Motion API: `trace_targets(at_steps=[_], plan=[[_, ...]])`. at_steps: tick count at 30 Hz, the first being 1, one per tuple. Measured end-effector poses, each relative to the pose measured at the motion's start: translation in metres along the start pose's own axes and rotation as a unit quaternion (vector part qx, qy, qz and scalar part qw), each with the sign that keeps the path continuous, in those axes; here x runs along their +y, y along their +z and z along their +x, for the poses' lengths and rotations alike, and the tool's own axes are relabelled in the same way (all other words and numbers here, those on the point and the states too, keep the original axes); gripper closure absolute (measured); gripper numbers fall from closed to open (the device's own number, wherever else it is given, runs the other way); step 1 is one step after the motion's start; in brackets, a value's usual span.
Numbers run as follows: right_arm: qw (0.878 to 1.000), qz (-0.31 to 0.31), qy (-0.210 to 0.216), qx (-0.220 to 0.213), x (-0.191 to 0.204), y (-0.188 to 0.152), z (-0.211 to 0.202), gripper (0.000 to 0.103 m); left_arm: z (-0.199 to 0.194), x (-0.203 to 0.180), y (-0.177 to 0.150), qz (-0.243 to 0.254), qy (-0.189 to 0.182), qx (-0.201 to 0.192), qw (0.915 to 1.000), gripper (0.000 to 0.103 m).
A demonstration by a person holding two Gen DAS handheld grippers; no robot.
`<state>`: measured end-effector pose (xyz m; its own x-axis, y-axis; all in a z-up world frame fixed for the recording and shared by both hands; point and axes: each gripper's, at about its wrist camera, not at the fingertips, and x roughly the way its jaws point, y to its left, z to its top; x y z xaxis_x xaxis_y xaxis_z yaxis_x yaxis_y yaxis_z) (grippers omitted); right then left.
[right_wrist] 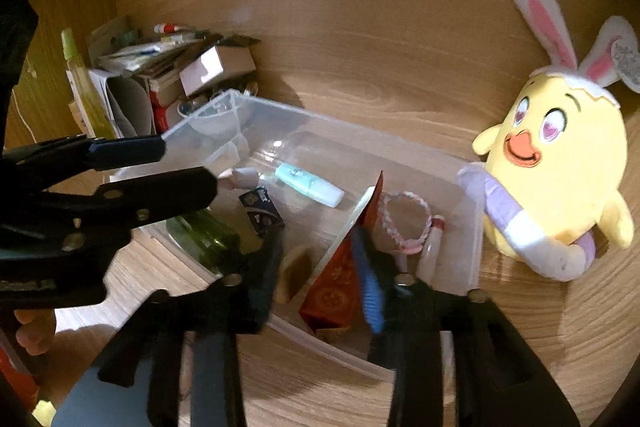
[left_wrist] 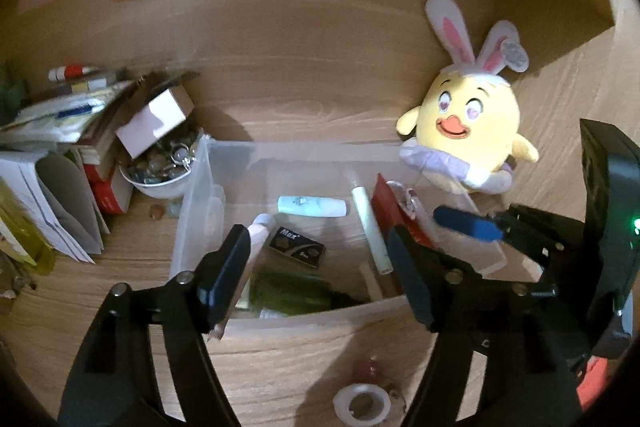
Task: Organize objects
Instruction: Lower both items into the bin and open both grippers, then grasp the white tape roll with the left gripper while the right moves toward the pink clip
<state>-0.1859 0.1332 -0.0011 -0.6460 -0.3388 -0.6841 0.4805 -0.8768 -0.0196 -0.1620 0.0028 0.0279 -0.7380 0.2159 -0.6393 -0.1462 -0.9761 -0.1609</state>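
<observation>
Hanging over the clear box (left_wrist: 192, 211), the left gripper (left_wrist: 320, 267) has its jaws apart, nothing between them. The right gripper (right_wrist: 324, 267) has jaws apart too, around a red packet (right_wrist: 340, 287) standing inside the box; I cannot tell if they touch it. Farther back, a yellow chick toy (right_wrist: 560, 163) sits on the bench (left_wrist: 280, 355), just beside the box.

The right gripper (right_wrist: 320, 267) hangs with parted jaws over the clear bin (right_wrist: 472, 227), a red packet (right_wrist: 336, 291) between them, yellow plush chick (right_wrist: 560, 163) off right.
</observation>
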Motion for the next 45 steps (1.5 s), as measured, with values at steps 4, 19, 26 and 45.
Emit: trace_targets(at_steps=[4,19,26,45], plan=[[1.000,0.005,-0.008,-0.018,-0.003,0.002,-0.014,0.038,-0.016,-0.004,-0.001,0.008,0.007,-0.010,0.9999,0.018],[0.999,-0.008,-0.015,-0.051,0.003,-0.021,-0.068,0.028,-0.045,-0.003,-0.046,0.018,0.025,0.028,0.9991,0.009],[0.999,-0.008,-0.014,-0.044,0.007,-0.039,-0.077,0.028,-0.032,-0.006,-0.079,0.033,0.036,0.072,0.9962,0.009],[1.000,0.007,0.004,0.008,0.005,-0.070,-0.060,0.028,0.010,-0.023,-0.107,0.054,0.020,0.135,0.9892,0.024]])
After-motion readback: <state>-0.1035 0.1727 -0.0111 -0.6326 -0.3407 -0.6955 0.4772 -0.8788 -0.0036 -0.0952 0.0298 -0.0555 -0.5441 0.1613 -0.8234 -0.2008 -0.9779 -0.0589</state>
